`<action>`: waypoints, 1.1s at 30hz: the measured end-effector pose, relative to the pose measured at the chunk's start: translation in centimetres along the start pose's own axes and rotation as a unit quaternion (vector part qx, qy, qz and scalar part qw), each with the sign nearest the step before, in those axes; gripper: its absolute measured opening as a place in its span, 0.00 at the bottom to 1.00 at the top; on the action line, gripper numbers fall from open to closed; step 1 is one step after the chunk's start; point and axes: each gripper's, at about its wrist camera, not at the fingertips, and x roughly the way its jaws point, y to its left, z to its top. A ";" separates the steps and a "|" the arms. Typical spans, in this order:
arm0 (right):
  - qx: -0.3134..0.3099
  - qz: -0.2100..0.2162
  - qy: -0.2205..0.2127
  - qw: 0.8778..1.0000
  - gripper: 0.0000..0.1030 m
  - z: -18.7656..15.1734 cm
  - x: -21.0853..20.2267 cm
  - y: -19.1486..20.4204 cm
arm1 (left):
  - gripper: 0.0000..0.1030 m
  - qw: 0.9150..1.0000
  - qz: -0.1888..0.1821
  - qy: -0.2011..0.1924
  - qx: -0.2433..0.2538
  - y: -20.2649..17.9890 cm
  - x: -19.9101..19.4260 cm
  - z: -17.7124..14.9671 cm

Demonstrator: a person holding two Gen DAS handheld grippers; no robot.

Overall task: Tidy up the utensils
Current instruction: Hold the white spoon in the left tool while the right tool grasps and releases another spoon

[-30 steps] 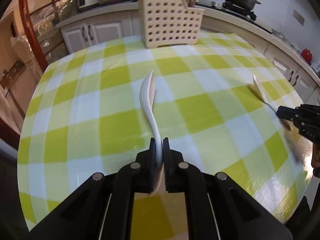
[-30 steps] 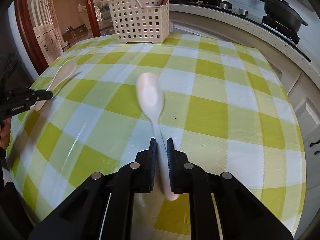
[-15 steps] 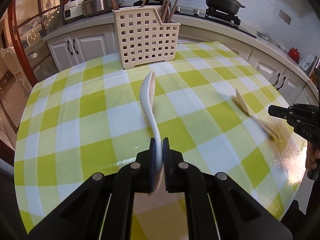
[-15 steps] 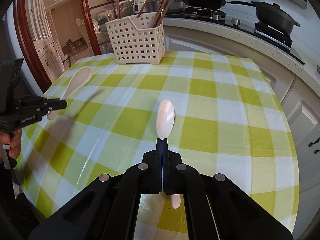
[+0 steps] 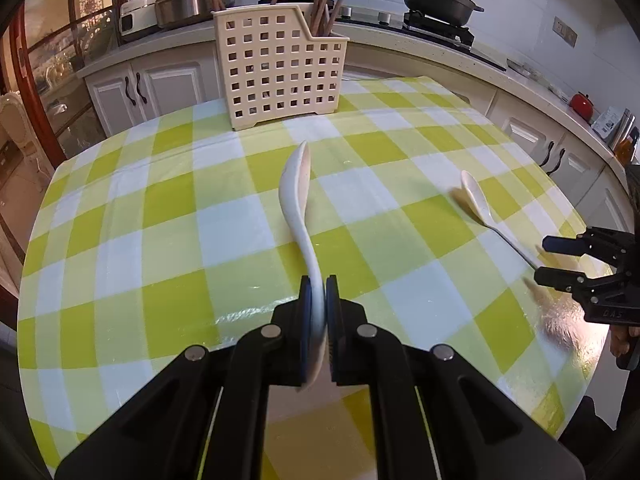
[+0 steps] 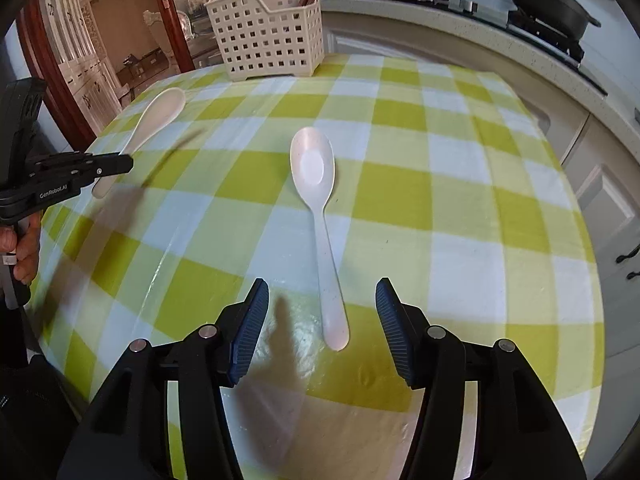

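Checked table, kitchen behind. Right spoon (image 6: 320, 216) now lies loose at frame center; a sec ago pinched. Right gripper (image 6: 320, 316) jaws opening, pads clear of handle, so regrasp likely needed. Long axis near vertical, bowl toward upper-frame basket (image 6: 268, 36). Left gripper (image 5: 319, 312) clamps other spoon (image 5: 298, 200), bowl twd basket.

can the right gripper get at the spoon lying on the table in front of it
Probably yes. The right gripper is opening, its pads either side of the spoon handle but not pressing it, and nothing lies between. The left gripper is off to the side, shut on the other spoon.
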 end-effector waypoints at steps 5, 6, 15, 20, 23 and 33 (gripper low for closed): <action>-0.019 -0.026 -0.003 0.999 0.19 0.0 0.2 0.6 | 0.07 1.000 -0.001 -0.001 0.003 -0.2 0.0 0.1; -0.014 -0.025 -0.002 1.000 0.14 0.3 0.3 0.4 | 0.07 1.000 -0.001 -0.001 0.003 -0.2 0.0 0.1; -0.020 -0.004 -0.066 0.998 0.08 4.1 -2.4 1.1 | 0.07 1.000 -0.012 -0.011 0.001 0.2 -0.7 1.2; -0.018 0.002 -0.081 0.997 0.01 6.0 -2.7 1.0 | 0.07 1.000 -0.012 -0.023 0.010 0.0 -1.3 2.5; -0.009 0.005 -0.073 0.997 0.01 6.0 -2.5 0.5 | 0.07 1.000 -0.013 -0.025 0.012 -0.1 -1.3 2.8; -0.006 0.002 0.005 1.000 0.47 1.5 0.0 0.4 | 0.07 0.999 -0.031 -0.004 0.026 -1.0 0.3 1.7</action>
